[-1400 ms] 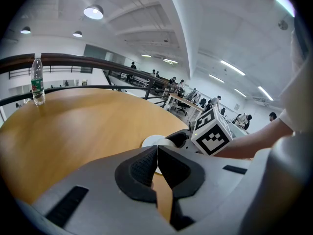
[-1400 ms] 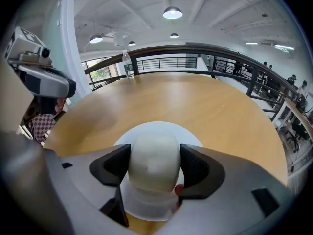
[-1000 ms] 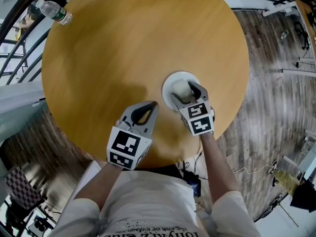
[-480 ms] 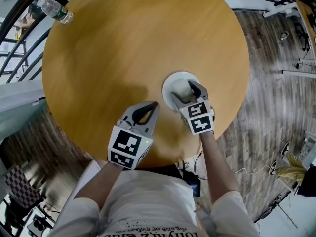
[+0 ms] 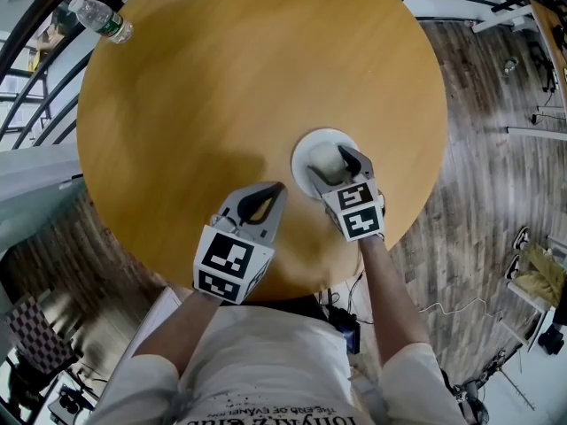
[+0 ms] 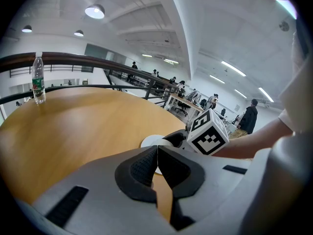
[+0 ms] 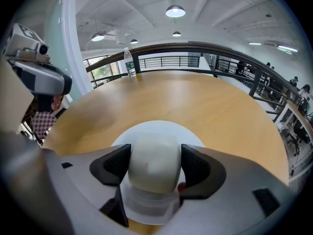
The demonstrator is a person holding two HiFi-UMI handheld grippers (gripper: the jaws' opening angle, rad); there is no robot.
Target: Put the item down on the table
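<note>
One water bottle [image 5: 99, 22] at table's [image 5: 221, 78] far edge; right gripper [image 5: 328, 163] clamps pale item [image 7: 154, 163] over plate [image 7: 156, 127]; left gripper [image 5: 273, 188] closed.

A clear plastic water bottle with a green label [image 5: 99, 20] stands upright at the far edge of the round, honey-coloured wooden tabletop [image 5: 221, 78], well apart from a flat white round disc [image 5: 306, 149] lying near the near edge. A dark curved railing with a brown handrail [image 7: 195, 48] runs just behind the bottle. Under and around the tabletop lies a grey-brown wood-plank floor [image 5: 496, 175], with thin cables [image 5: 443, 306] trailing over it. A black-and-white chequered board [image 5: 40, 343] sits low at the left. Round ceiling lamps [image 7: 175, 11] glow overhead. Beyond the railing, office desks and chairs [image 6: 183, 104] stand in rows, and a person in a dark top [image 6: 249, 116] stands among them.
</note>
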